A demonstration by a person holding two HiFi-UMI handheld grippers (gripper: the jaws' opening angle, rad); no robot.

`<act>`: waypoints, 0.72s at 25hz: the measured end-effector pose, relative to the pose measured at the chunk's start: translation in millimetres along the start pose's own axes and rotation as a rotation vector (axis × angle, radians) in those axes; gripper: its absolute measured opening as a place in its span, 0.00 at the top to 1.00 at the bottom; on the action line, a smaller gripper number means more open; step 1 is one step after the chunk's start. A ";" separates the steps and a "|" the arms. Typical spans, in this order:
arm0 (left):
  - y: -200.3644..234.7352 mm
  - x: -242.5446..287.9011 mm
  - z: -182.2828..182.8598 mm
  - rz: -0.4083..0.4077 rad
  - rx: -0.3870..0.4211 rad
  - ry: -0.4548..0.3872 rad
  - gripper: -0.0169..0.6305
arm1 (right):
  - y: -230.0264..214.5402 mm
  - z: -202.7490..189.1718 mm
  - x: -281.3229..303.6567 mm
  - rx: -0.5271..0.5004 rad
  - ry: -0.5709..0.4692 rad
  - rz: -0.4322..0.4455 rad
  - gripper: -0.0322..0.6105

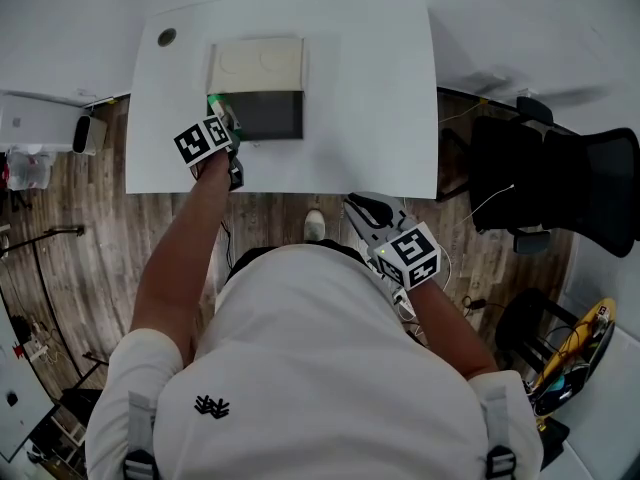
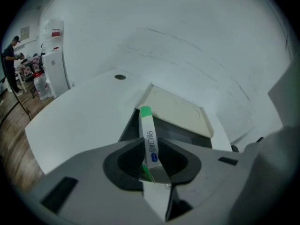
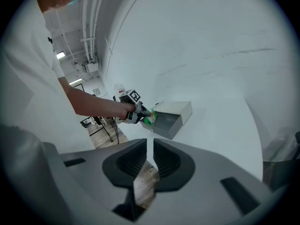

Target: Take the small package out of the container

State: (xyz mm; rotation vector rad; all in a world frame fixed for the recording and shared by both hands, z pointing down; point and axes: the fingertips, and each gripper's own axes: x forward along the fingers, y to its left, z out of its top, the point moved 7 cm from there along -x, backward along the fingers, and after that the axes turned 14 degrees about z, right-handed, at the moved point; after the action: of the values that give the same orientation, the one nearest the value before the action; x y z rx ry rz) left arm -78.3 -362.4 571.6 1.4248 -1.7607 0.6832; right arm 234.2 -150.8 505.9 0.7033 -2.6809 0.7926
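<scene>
The small package [image 2: 149, 135] is a slim white box with a green end. My left gripper [image 2: 152, 165] is shut on it, and it stands on edge at the near left corner of the container [image 2: 187, 134]. The container [image 1: 262, 115] is a dark grey box with its cream lid [image 1: 256, 65] flipped back, and it rests on the white table [image 1: 380, 98]. From above, the package's green end [image 1: 222, 108] shows just ahead of the left gripper [image 1: 228, 126]. My right gripper [image 1: 362, 211] hangs off the table's near edge, jaws together and empty. The right gripper view shows the container [image 3: 171, 121] far ahead of the right gripper [image 3: 151, 161].
A round hole [image 1: 166, 37] sits at the table's far left corner. A black office chair [image 1: 560, 183] stands to the right of the table. White equipment [image 1: 40, 123] stands on the wooden floor at the left. Cables and a stand lie on the floor near me.
</scene>
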 end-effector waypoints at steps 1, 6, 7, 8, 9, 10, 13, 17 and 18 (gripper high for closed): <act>1.0 -1.0 0.8 -0.003 -0.004 -0.002 0.83 | -0.1 0.1 0.6 -0.001 0.000 0.001 0.88; 5.5 -7.9 4.5 -0.024 -0.037 -0.024 0.83 | -1.3 1.3 6.4 -0.007 0.006 0.015 0.88; 5.9 -9.7 4.6 -0.031 -0.044 -0.028 0.83 | -1.2 1.6 7.3 -0.009 0.008 0.018 0.88; 6.4 -11.8 4.3 -0.038 -0.050 -0.032 0.83 | -0.8 1.8 8.3 -0.013 0.011 0.022 0.88; 7.0 -13.8 4.2 -0.047 -0.055 -0.035 0.83 | -0.2 2.1 9.5 -0.017 0.014 0.026 0.88; 7.7 -15.9 4.3 -0.056 -0.059 -0.039 0.83 | 0.5 2.9 11.2 -0.021 0.016 0.031 0.88; 10.2 -21.4 5.7 -0.081 -0.070 -0.050 0.83 | 3.1 5.1 17.5 -0.032 0.024 0.043 0.88; 14.2 -30.2 8.3 -0.114 -0.084 -0.070 0.84 | 8.8 8.3 25.9 -0.046 0.027 0.057 0.88; 14.7 -33.1 9.4 -0.124 -0.083 -0.077 0.84 | 10.3 8.9 27.6 -0.049 0.027 0.059 0.88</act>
State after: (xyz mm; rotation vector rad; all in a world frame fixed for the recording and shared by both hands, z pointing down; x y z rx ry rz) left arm -91.6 -347.7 539.9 1.5070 -1.7222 0.4905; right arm 204.5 -158.6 504.3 0.6007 -2.6980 0.7421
